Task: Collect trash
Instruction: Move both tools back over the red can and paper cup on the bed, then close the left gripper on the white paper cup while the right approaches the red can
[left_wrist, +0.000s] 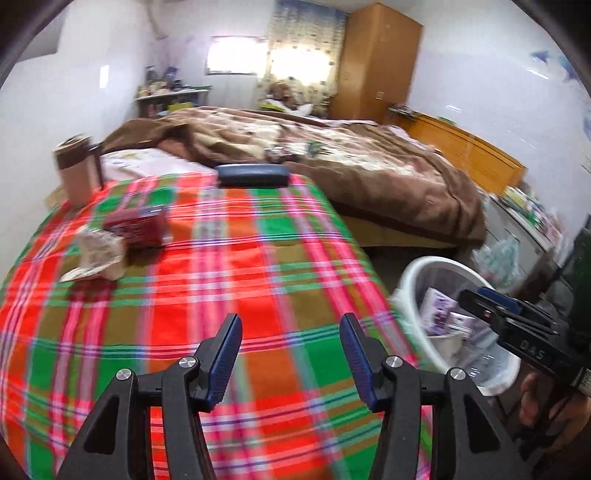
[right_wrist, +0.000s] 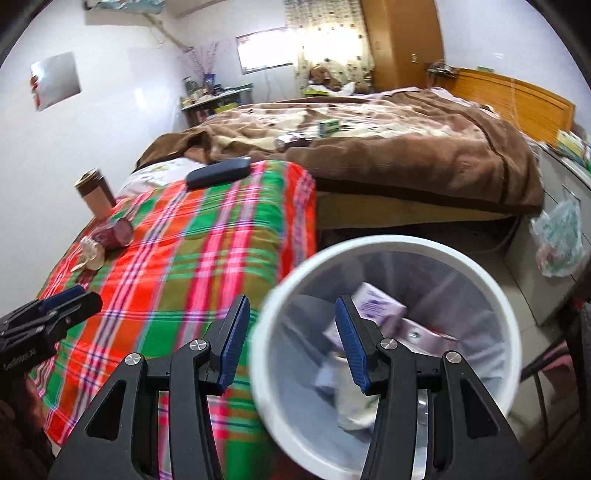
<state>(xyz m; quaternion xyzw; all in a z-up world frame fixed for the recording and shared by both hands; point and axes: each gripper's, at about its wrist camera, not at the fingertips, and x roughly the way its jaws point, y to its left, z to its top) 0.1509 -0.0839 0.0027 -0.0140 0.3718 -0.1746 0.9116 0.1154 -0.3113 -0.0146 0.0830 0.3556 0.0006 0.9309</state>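
My left gripper (left_wrist: 291, 325) is open and empty above the plaid tablecloth (left_wrist: 221, 266). A red packet (left_wrist: 138, 227) and a crumpled pale wrapper (left_wrist: 98, 256) lie at the cloth's left. My right gripper (right_wrist: 291, 308) is open and empty over the rim of the white trash bin (right_wrist: 369, 247), which holds purple boxes (right_wrist: 376, 306) and white paper. The bin also shows in the left wrist view (left_wrist: 417, 273), with the right gripper (left_wrist: 480, 301) beside it. In the right wrist view the red packet (right_wrist: 114, 230) and wrapper (right_wrist: 92, 253) lie far left, and the left gripper (right_wrist: 70, 299) shows at the left edge.
A brown mug (left_wrist: 79, 170) stands at the cloth's far left corner. A dark blue case (left_wrist: 253, 175) lies at its far edge. A bed with a brown blanket (left_wrist: 369, 170) is behind. A cabinet with a plastic bag (right_wrist: 559, 240) stands to the right.
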